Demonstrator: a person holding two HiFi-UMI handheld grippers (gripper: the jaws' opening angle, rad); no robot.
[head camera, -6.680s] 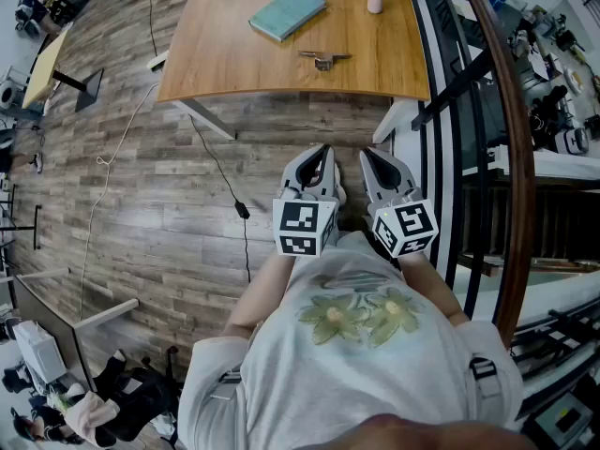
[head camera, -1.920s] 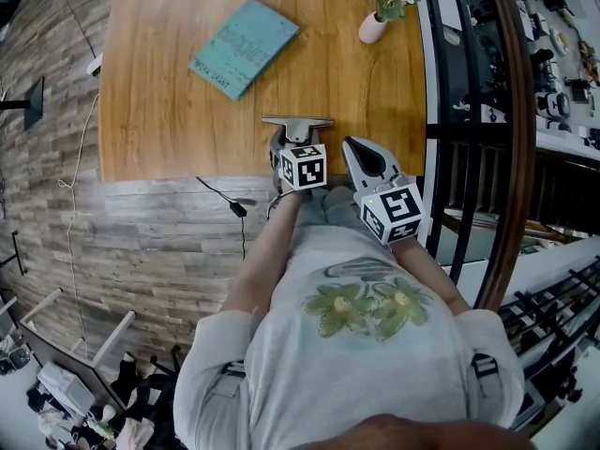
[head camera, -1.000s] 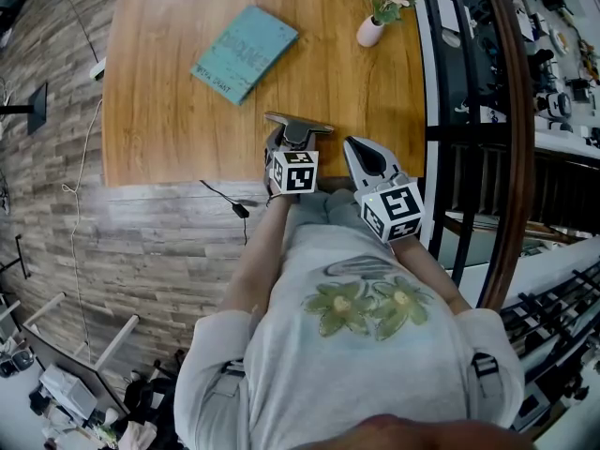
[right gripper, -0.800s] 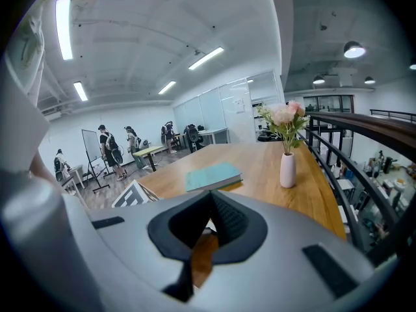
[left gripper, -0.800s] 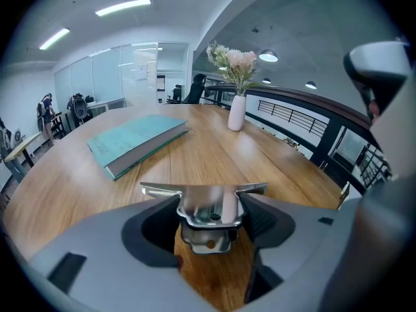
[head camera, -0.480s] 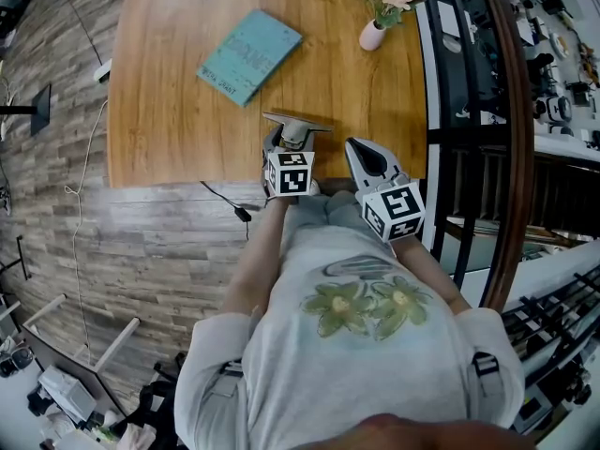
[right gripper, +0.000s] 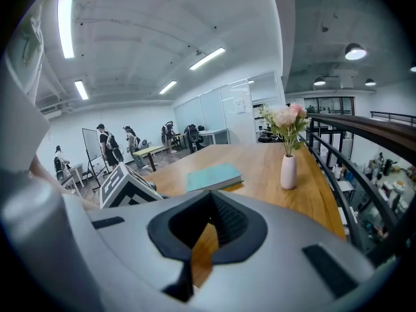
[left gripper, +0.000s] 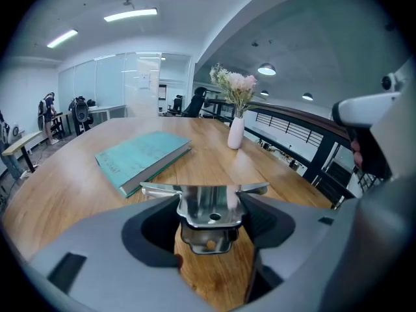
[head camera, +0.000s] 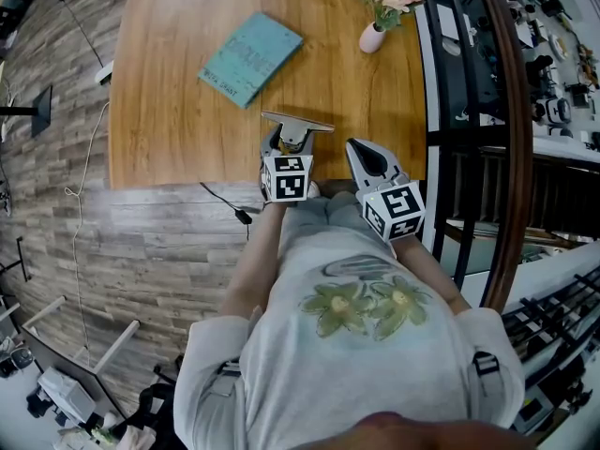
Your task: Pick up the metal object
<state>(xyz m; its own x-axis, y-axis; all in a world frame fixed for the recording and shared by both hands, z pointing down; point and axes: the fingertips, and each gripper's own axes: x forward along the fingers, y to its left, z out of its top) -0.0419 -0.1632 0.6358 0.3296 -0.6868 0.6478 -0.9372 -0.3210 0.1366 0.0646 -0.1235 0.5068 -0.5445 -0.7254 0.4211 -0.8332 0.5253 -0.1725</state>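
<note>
The metal object (head camera: 298, 126), a shiny bracket with a flat bar across its far end, sits between the jaws of my left gripper (head camera: 292, 140) near the wooden table's (head camera: 169, 111) front edge. In the left gripper view the jaws press both sides of the metal object (left gripper: 211, 208), and the left gripper (left gripper: 211, 218) is shut on it just above the wood. My right gripper (head camera: 362, 154) hovers to the right over the table edge, shut and holding nothing. The right gripper (right gripper: 194, 255) shows only table through its slit.
A teal book (head camera: 250, 47) lies at the table's far left. A white vase (head camera: 372, 37) with pink flowers stands at the far right. A black railing (head camera: 459, 111) runs along the table's right side. Wooden floor and a cable (head camera: 230, 204) lie left of me.
I have walked up to the table. My left gripper reached over the edge and shut on the metal object, whose bar now sits slightly tilted. The right gripper has stayed beside it.
</note>
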